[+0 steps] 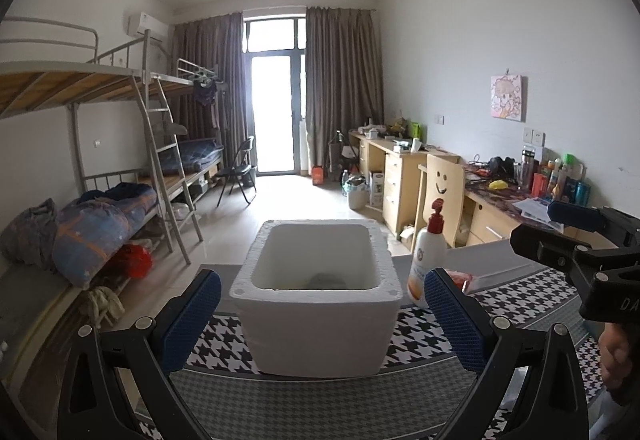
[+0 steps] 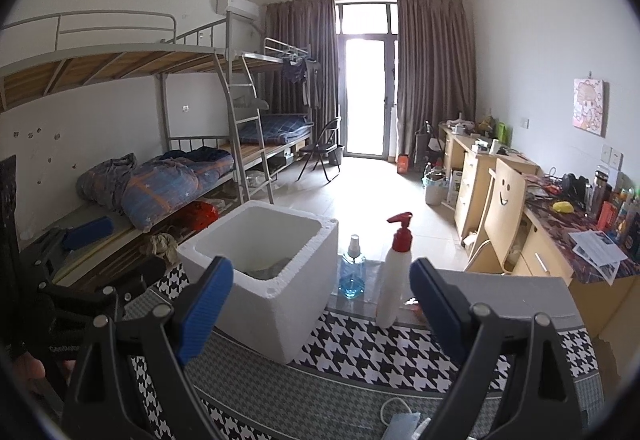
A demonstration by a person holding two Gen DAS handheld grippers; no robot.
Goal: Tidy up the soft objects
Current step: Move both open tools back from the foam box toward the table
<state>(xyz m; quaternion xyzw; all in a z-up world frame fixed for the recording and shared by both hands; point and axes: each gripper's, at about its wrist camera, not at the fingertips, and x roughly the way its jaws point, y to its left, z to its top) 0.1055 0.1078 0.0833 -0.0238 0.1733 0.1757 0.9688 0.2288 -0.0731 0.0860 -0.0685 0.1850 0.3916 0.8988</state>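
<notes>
- Your room is a dorm with grey metal bunk beds (image 1: 120, 128) on one side and light wooden desks (image 2: 500, 176) on the other, with brown curtains (image 1: 344, 80) by a bright glass door at the far end.
- You are working over a black-and-white houndstooth cloth (image 1: 432, 340) that covers the table.
- Your white square foam box (image 1: 316, 304) stands on that cloth with its top open.
- Something soft and grey (image 2: 276, 267) lies at the bottom of the box; you cannot tell what it is.
- Your left gripper (image 1: 320, 316) is spread wide and holds nothing. The box sits right between its blue pads (image 1: 192, 320), just ahead, with space on both sides.
- Your right gripper (image 2: 320, 308) is also spread wide and holds nothing. The box is ahead of it and to its left.
- You can see a white pump bottle with a red top (image 2: 396, 272) standing upright just beside the box, on its right.
- You can see a small clear spray bottle with blue liquid (image 2: 352, 272) standing between the box and the pump bottle.
- You have a light blue face mask (image 2: 404, 424) lying on the cloth, close below your right gripper.
</notes>
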